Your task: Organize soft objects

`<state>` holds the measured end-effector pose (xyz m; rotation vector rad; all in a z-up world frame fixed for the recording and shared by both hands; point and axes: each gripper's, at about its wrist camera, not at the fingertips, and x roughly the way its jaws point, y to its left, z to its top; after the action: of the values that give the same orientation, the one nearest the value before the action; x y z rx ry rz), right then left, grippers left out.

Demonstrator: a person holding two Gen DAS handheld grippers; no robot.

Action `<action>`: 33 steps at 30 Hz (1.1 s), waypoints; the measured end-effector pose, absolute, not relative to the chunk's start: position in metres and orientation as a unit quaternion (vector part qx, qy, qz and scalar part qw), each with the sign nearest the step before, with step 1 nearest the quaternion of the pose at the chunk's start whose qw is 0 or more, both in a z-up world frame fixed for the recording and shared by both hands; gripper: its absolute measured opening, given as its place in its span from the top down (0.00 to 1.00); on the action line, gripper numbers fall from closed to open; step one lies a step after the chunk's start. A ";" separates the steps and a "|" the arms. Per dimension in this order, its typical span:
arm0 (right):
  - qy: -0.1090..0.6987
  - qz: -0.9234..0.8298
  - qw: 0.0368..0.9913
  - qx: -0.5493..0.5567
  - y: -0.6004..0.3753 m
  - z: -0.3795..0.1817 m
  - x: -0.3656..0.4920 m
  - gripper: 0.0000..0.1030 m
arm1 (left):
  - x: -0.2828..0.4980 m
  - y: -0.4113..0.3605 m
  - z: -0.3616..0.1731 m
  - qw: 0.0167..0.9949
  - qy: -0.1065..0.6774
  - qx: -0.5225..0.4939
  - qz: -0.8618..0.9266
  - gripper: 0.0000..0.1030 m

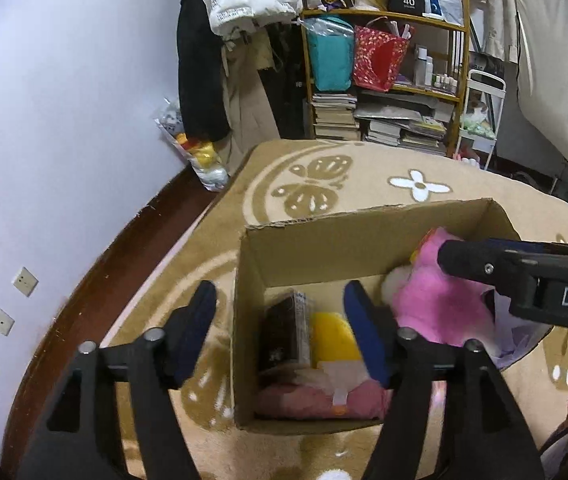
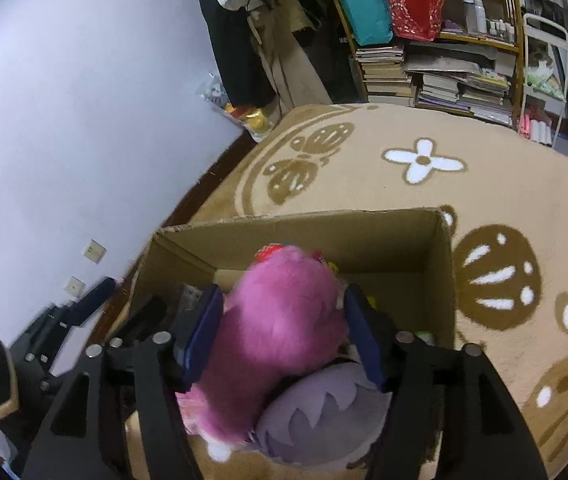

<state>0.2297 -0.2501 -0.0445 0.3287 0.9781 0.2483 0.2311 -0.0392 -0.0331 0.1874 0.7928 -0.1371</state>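
An open cardboard box [image 1: 307, 240] stands on the beige rug; it also shows in the right wrist view [image 2: 363, 236]. Inside lie a yellow soft item [image 1: 329, 338], a dark packet [image 1: 284, 336] and pink soft things [image 1: 315, 398]. My right gripper [image 2: 282, 334] is shut on a pink plush toy [image 2: 284, 320] and holds it in the box, above a lilac plush [image 2: 319, 416]. In the left wrist view the right gripper [image 1: 483, 264] reaches in from the right with the pink plush [image 1: 439, 304]. My left gripper [image 1: 280, 328] is open and empty, straddling the box's left wall.
A beige rug [image 2: 443, 140] with butterfly and flower patterns covers the floor. A shelf [image 1: 383, 80] with books and bags stands at the back, hanging clothes [image 1: 212, 60] beside it. A white wall [image 1: 64, 120] with sockets runs along the left.
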 end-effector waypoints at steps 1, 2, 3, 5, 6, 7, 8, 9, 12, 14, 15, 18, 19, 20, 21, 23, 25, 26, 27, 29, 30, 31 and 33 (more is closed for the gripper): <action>0.466 0.118 0.863 0.154 -0.250 -0.044 0.229 0.29 | 0.230 -0.038 -0.032 0.916 0.385 0.090 -0.066 0.31; 0.465 0.118 0.864 0.154 -0.251 -0.043 0.229 0.22 | 0.229 -0.037 -0.031 0.916 0.386 0.088 -0.065 0.30; 0.463 0.118 0.864 0.156 -0.252 -0.042 0.227 0.19 | 0.228 -0.036 -0.030 0.916 0.386 0.088 -0.064 0.29; 0.460 0.117 0.866 0.160 -0.254 -0.039 0.226 0.14 | 0.225 -0.033 -0.029 0.916 0.386 0.088 -0.059 0.18; 0.459 0.118 0.866 0.159 -0.255 -0.036 0.224 0.13 | 0.223 -0.031 -0.027 0.918 0.384 0.086 -0.056 0.15; 0.458 0.118 0.867 0.159 -0.256 -0.035 0.223 0.10 | 0.221 -0.029 -0.025 0.919 0.382 0.083 -0.053 0.11; 0.456 0.118 0.868 0.158 -0.256 -0.034 0.221 0.08 | 0.220 -0.027 -0.024 0.920 0.381 0.080 -0.052 0.07; 0.455 0.118 0.868 0.158 -0.257 -0.032 0.220 0.07 | 0.218 -0.025 -0.022 0.920 0.380 0.075 -0.052 0.06; 0.450 0.117 0.872 0.155 -0.257 -0.027 0.215 0.00 | 0.213 -0.019 -0.017 0.921 0.381 0.065 -0.053 0.01; 0.443 0.117 0.876 0.150 -0.256 -0.022 0.209 0.00 | 0.210 -0.016 -0.015 0.921 0.382 0.068 -0.046 0.01; 0.440 0.117 0.878 0.148 -0.256 -0.019 0.207 0.00 | 0.209 -0.016 -0.014 0.920 0.382 0.071 -0.043 0.01; 0.434 0.115 0.882 0.144 -0.256 -0.011 0.201 0.00 | 0.200 -0.014 -0.009 0.922 0.378 0.078 -0.039 0.01; 0.430 0.117 0.884 0.142 -0.256 -0.008 0.197 0.00 | 0.197 -0.013 -0.006 0.923 0.376 0.078 -0.039 0.01; 0.425 0.120 0.886 0.140 -0.256 -0.004 0.194 0.00 | 0.194 -0.012 -0.003 0.924 0.372 0.076 -0.035 0.01; 0.422 0.122 0.887 0.138 -0.256 -0.001 0.191 0.00 | 0.189 -0.011 0.001 0.927 0.367 0.072 -0.032 0.01; 0.419 0.122 0.889 0.136 -0.256 0.005 0.185 0.00 | 0.183 -0.008 0.008 0.929 0.362 0.065 -0.029 0.01; 0.415 0.118 0.891 0.138 -0.258 0.011 0.178 0.00 | 0.177 -0.006 0.017 0.932 0.358 0.060 -0.028 0.01; 0.412 0.118 0.893 0.140 -0.258 0.015 0.174 0.00 | 0.176 -0.006 0.020 0.932 0.356 0.060 -0.027 0.01; 0.408 0.117 0.895 0.138 -0.258 0.018 0.171 0.00 | 0.173 -0.006 0.024 0.933 0.354 0.061 -0.025 0.01; 0.394 0.114 0.902 0.136 -0.259 0.026 0.161 0.00 | 0.166 -0.005 0.031 0.934 0.350 0.060 -0.023 0.01; 0.389 0.114 0.904 0.135 -0.259 0.029 0.157 0.00 | 0.162 -0.004 0.034 0.935 0.349 0.058 -0.022 0.01; 0.387 0.113 0.905 0.132 -0.259 0.032 0.153 0.00 | 0.155 -0.003 0.039 0.938 0.343 0.053 -0.016 0.01; 0.384 0.110 0.908 0.127 -0.259 0.037 0.145 0.00 | 0.145 -0.001 0.046 0.941 0.337 0.044 -0.013 0.01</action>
<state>0.1451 -0.2593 0.0374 0.2616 0.7933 0.2264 0.1453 -0.0008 0.0457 0.0900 0.6867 -0.0269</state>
